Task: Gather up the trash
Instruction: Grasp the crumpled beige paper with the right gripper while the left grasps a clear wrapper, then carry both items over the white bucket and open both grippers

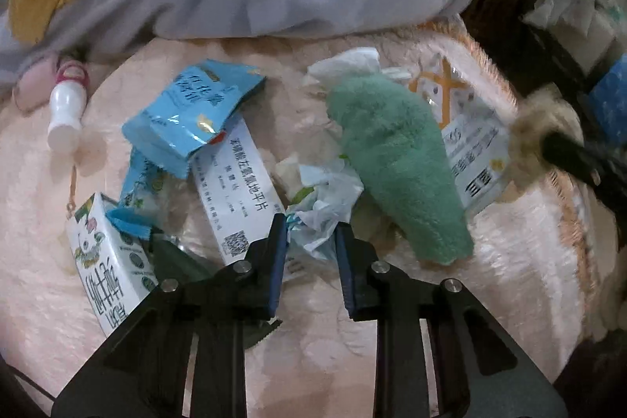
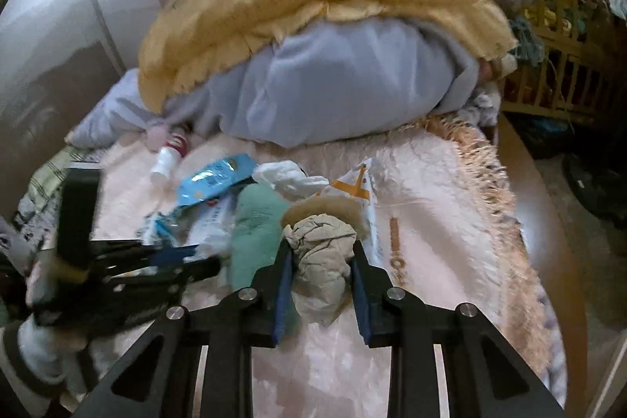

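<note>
Left gripper (image 1: 311,226): black angular frame, triangular cut-outs, four round silver screws, blue pads on inner faces of fingers (image 1: 278,253). Right gripper (image 2: 322,253): same black frame, silver screws, blue pads. Fuzzy cream cuff behind left gripper.

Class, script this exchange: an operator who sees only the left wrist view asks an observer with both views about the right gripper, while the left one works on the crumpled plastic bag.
Operator: My left gripper is pinching the crumpled plastic bag. The right gripper is only a blur at my edge. Is it holding anything?
Observer: Yes, the right gripper is shut on a crumpled beige paper wad.
Operator: What lies beyond the pink blanket on that side?
Observer: A wooden railed cot piled with clutter stands past the blanket's fringed edge.
</note>
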